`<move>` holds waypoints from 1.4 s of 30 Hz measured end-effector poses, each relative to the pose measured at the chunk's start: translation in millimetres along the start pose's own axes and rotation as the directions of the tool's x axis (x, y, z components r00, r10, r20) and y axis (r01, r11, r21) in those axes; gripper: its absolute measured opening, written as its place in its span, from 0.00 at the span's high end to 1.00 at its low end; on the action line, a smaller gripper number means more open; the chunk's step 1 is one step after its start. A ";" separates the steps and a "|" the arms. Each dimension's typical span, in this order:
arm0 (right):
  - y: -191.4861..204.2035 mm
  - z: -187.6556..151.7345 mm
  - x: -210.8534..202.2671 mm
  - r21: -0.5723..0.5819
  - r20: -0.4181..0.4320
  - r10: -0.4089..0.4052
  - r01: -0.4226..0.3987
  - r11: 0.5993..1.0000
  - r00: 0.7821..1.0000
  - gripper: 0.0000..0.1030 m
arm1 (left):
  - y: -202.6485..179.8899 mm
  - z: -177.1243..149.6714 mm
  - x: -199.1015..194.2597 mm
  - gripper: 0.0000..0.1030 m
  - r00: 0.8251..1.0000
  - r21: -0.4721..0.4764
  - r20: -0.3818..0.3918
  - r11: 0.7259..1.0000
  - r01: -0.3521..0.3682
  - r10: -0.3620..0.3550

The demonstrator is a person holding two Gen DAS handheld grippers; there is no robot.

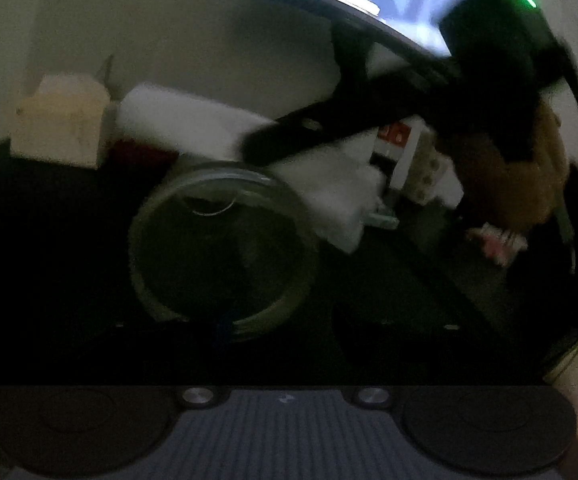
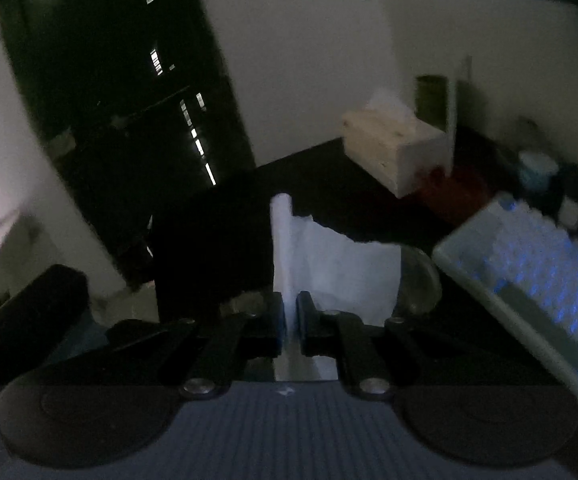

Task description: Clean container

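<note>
Your right gripper (image 2: 288,322) is clamped on the white tissue (image 2: 329,264) beside the glass container (image 1: 223,252) on the dark desk (image 1: 389,280), so press it inside the rim; your left claw's state can't be told

- The right gripper (image 2: 289,320) had its two black fingers drawn close together, blue pads (image 2: 278,322) facing inward, pinching a white tissue (image 2: 329,264) between them.
- Seen from the left wrist, the right gripper (image 1: 257,148) reached in from the upper right, angled downward.
- The left gripper's fingers were lost in darkness.
</note>
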State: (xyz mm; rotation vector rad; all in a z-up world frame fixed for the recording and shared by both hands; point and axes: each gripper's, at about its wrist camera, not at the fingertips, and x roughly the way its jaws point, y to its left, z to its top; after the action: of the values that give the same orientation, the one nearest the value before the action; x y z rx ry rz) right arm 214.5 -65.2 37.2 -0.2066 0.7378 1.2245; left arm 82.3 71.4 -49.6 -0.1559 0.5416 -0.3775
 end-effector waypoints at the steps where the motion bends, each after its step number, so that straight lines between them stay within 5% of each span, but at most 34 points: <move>1: -5.2 5.1 2.3 0.016 -0.010 -0.026 0.026 1.000 1.000 0.91 | -2.8 -0.9 0.7 0.46 1.000 0.011 0.004 1.000 -0.011 0.011; 4: -22.6 21.1 12.3 0.043 -0.025 -0.188 0.189 0.981 0.982 0.85 | 0.1 -1.2 0.6 0.46 1.000 -0.011 0.009 1.000 -0.001 0.001; 8: -39.0 24.9 15.4 0.118 -0.020 -0.258 0.258 0.959 0.966 0.88 | 11.2 1.3 0.3 0.46 1.000 -0.071 0.014 0.997 0.023 -0.022; 9: -38.1 21.3 13.3 0.141 -0.014 -0.259 0.259 0.956 0.966 0.92 | 14.8 1.9 0.2 0.46 1.000 -0.085 0.018 0.996 0.024 -0.023; 12: -20.1 3.7 0.9 0.156 0.012 -0.153 0.149 0.976 0.988 0.93 | 22.3 4.5 2.1 0.69 0.999 -0.107 0.030 0.993 0.041 -0.038; 15: 6.4 -8.6 -7.4 0.123 0.028 -0.020 0.016 0.992 0.999 0.95 | 25.1 6.7 4.0 0.72 0.998 -0.117 0.045 0.992 0.041 -0.036; 17: 22.6 -11.5 -5.8 0.071 0.028 -0.109 0.107 0.992 0.994 0.95 | 24.8 8.2 5.1 0.72 0.999 -0.115 0.050 0.993 0.016 -0.011; 19: 23.5 -13.8 -1.7 0.074 0.014 -0.252 0.250 0.965 0.968 0.95 | 21.8 9.1 5.9 0.66 0.998 -0.095 0.058 0.995 -0.026 0.031; 21: 23.5 -18.1 -2.0 0.090 0.035 -0.459 0.454 0.886 0.888 0.95 | 16.8 9.0 7.5 0.66 0.995 -0.069 0.066 0.996 -0.064 0.068; 24: 25.6 -26.7 -9.4 0.128 0.055 -0.624 0.614 0.779 0.780 0.95 | 12.3 9.1 10.7 0.67 0.994 -0.085 0.073 0.994 -0.073 0.079; 29: 23.3 -47.2 -26.1 0.248 0.028 -0.670 0.644 0.724 0.742 0.95 | 5.5 12.3 14.5 0.73 0.992 -0.095 0.095 0.993 -0.075 0.084; 35: 17.0 -77.4 -38.2 0.357 -0.012 -0.672 0.631 0.688 0.740 0.95 | -1.3 17.9 21.1 0.73 0.989 -0.098 0.113 0.992 -0.083 0.094; 37: 15.2 -89.3 -46.5 0.388 -0.017 -0.682 0.633 0.670 0.731 0.95 | -4.7 19.9 25.9 0.82 0.987 -0.085 0.121 0.992 -0.092 0.102; 42: 10.1 -117.7 -60.8 0.470 -0.026 -0.696 0.623 0.625 0.718 0.94 | -17.3 25.6 33.6 0.85 0.980 -0.072 0.149 0.990 -0.123 0.133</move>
State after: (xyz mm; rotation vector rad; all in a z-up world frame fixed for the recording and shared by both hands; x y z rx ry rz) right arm 149.4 -170.1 -12.0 0.0157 0.6915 0.3229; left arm 117.0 43.5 -39.6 -0.2073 0.4092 -0.2209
